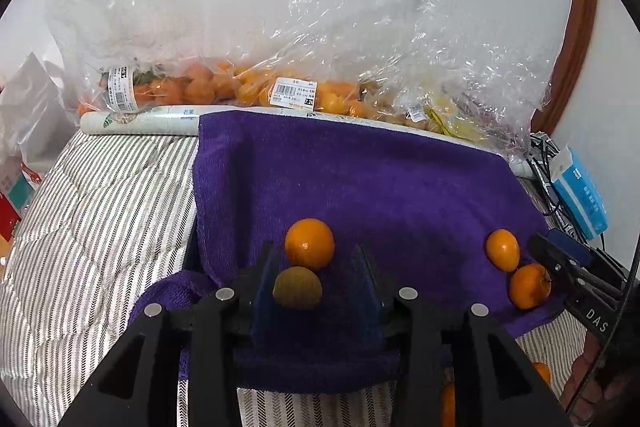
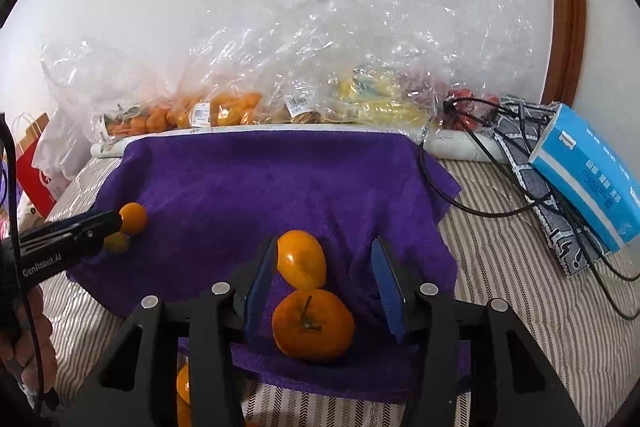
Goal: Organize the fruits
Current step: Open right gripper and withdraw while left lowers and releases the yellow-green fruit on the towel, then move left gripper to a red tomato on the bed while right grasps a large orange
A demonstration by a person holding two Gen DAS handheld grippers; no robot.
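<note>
While both are spread wide over the purple towel point(image 1: 360, 179), a greenish fruit point(image 1: 297, 287) is bracketed (unpinched) by the left gripper point(image 1: 316, 267) and two oranges point(image 2: 301, 259) by the right gripper point(image 2: 324, 267); "GenRobot.AI" is read on the left one.

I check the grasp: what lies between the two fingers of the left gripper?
In the left wrist view, a greenish-brown fruit lies between the open left gripper fingers, on the purple towel.
</note>
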